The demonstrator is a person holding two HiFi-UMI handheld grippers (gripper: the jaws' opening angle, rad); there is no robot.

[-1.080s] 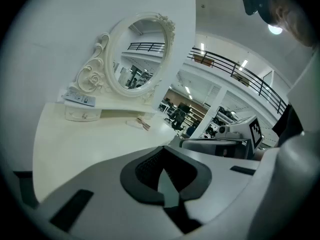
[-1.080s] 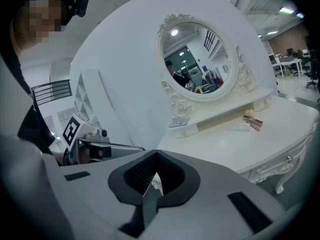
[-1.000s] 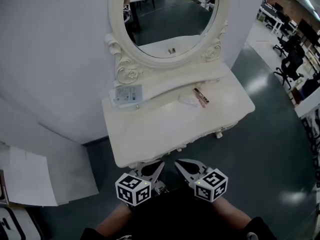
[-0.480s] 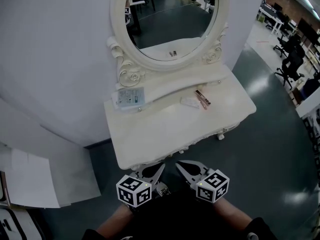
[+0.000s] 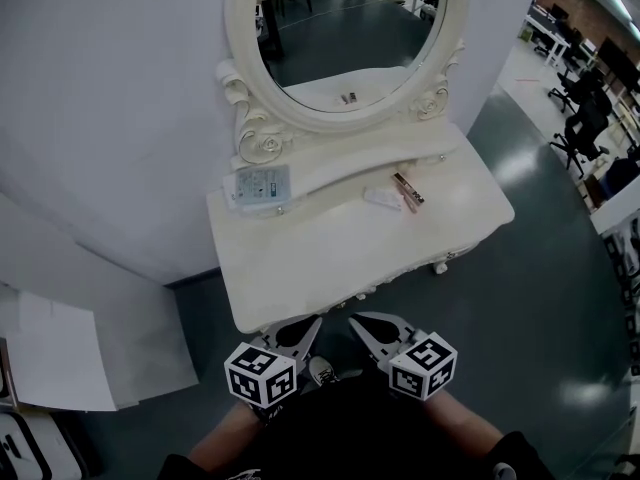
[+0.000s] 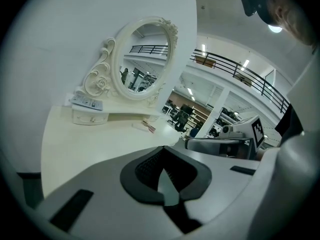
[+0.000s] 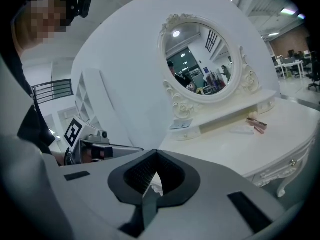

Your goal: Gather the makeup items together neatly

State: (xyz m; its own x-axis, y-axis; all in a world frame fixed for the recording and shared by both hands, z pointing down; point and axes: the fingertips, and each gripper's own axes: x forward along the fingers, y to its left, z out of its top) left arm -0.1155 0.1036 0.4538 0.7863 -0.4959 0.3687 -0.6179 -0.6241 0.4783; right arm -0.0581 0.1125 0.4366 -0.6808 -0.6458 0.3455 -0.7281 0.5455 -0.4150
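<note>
A cream vanity table [image 5: 330, 258] with an oval mirror [image 5: 340, 28] stands ahead of me. On its top lie a pink-brown tube [image 5: 408, 192] and, beside it, a small flat white item [image 5: 381, 198]. A flat printed packet [image 5: 258, 185] rests on the raised shelf at the left. My left gripper [image 5: 316, 321] and right gripper [image 5: 353, 319] hover side by side below the table's front edge, both shut and empty, well short of the items. The right gripper view shows the tube [image 7: 257, 124] and packet [image 7: 181, 124] far off; the left gripper view shows the packet [image 6: 86, 103] and tube [image 6: 149, 126].
A white wall [image 5: 110, 118] backs the table. White sheets [image 5: 60, 358] lie on the dark floor at the left. Office chairs [image 5: 585, 118] stand far right. A shoe [image 5: 320, 371] shows between the grippers.
The head view has shifted slightly, so the table sits a bit differently in frame. Both grippers and the items stay where they were.
</note>
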